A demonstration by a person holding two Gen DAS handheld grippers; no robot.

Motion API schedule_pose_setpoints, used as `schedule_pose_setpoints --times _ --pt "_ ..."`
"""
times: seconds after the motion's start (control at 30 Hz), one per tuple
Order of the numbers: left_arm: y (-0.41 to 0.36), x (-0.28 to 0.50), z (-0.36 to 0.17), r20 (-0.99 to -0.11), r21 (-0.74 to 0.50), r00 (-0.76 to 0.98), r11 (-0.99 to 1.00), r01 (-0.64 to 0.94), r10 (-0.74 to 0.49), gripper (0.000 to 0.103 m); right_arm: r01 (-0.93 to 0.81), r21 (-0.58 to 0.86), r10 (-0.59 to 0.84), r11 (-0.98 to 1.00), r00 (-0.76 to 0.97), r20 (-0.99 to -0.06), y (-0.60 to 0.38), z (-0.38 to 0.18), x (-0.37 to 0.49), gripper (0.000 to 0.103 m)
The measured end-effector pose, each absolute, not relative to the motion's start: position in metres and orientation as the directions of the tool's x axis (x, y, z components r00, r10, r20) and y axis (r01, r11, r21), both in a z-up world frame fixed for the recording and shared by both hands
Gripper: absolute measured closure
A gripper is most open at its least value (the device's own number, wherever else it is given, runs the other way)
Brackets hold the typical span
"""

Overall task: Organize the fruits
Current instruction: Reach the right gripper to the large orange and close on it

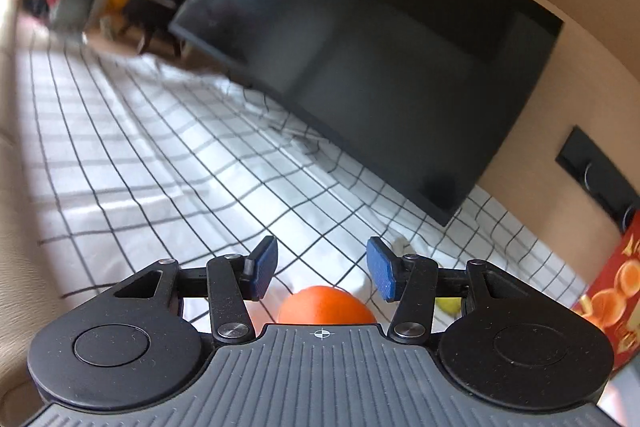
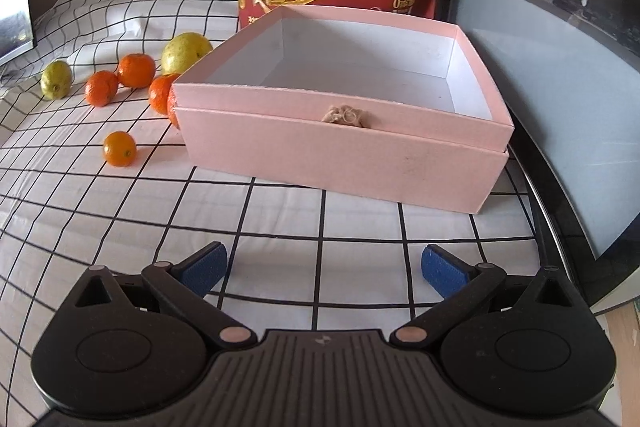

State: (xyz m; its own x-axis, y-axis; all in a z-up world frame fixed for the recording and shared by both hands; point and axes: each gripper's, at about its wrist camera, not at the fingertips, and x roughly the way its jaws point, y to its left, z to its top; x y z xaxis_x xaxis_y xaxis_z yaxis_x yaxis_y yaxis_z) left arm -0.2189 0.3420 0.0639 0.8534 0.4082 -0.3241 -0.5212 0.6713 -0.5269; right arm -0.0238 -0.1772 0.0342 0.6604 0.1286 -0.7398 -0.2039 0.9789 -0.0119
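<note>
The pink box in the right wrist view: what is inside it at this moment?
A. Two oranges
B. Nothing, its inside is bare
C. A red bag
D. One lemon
B: the pink box shows only its bare white floor and walls, while the oranges and the lemons lie on the checked cloth to its left.

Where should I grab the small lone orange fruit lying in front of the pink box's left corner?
Take the small orange fruit across its round middle, coming from above. It sits alone on the checked cloth, clear of the pink box and the other oranges, so both fingers have room on either side. It may roll, so close gently.
</note>
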Motion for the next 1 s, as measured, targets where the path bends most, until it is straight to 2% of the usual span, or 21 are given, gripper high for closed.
schedule_pose_setpoints --times 0.13,0.23,0.47,0.7,0.83,1.0 --pt "0.342 -0.200 0.061 -0.383 -0.504 0.844 0.680 -0.532 0.376 0.049 -0.273 -0.008 0.175 0.962 0.638 -0.750 -0.171 0.035 -0.027 0.000" --pt "0.334 -0.199 0.058 -0.389 -0.466 0.842 0.709 -0.530 0.373 0.049 -0.318 0.005 0.214 0.948 0.626 -0.750 -0.165 0.036 -0.034 0.000" --pt "0.325 -0.196 0.049 -0.424 -0.449 0.829 0.711 -0.541 0.364 0.049 -0.384 -0.064 0.236 0.921 0.682 -0.692 -0.148 0.048 -0.060 0.001" --pt "0.308 -0.190 0.052 -0.398 -0.402 0.835 0.746 -0.531 0.380 0.045 -0.446 -0.115 0.267 0.888 0.703 -0.659 -0.135 0.062 -0.082 0.001" --pt "0.292 -0.188 0.060 -0.357 -0.413 0.884 0.797 -0.440 0.303 0.045 -0.448 -0.100 0.280 0.888 0.701 -0.655 -0.127 0.064 -0.082 0.001" --pt "0.278 -0.183 0.065 -0.330 -0.527 0.939 0.807 -0.266 0.094 0.047 -0.460 -0.047 0.309 0.887 0.664 -0.681 -0.114 0.057 -0.079 0.001"
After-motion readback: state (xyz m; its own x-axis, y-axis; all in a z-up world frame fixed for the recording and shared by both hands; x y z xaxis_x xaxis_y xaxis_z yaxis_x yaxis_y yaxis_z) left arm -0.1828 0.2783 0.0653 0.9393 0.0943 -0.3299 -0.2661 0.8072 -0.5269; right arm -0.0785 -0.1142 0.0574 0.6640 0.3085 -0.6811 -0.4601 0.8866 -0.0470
